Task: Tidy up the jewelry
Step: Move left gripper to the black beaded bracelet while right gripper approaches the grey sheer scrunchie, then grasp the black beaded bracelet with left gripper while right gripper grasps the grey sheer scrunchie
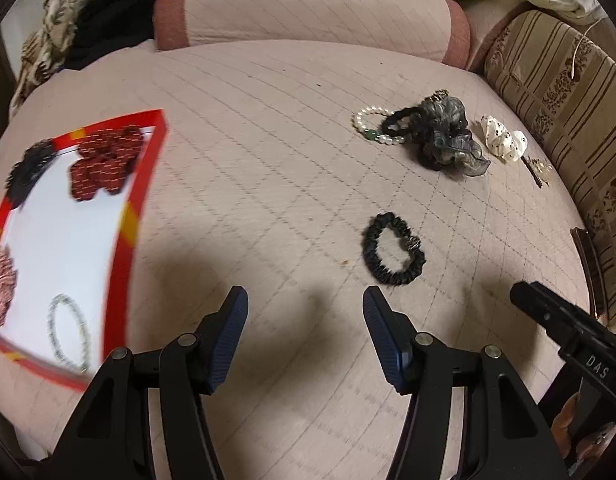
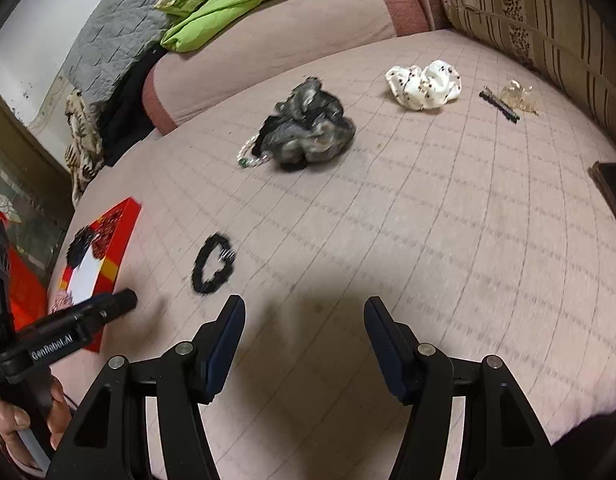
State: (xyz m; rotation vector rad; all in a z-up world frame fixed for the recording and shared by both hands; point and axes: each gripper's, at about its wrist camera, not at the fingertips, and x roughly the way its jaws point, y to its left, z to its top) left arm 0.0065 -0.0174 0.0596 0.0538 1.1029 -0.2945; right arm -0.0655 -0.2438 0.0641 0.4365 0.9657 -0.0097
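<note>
While black scrunchie [image 1: 393, 254] lies alone | pearl bracelet [image 1: 372, 125] touches grey scrunchie [image 1: 448, 132]

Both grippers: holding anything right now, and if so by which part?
Nothing held. The left gripper and right gripper both stand open over bare quilt. The nearest piece, the black scrunchie, lies loose ahead of them, untouched.

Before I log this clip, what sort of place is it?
Most likely a bedroom or living room at home: the work surface is a quilted pinkish bed cover, with a bolster cushion behind it, a striped patterned cushion alongside, and green bedding piled at the back.
</note>
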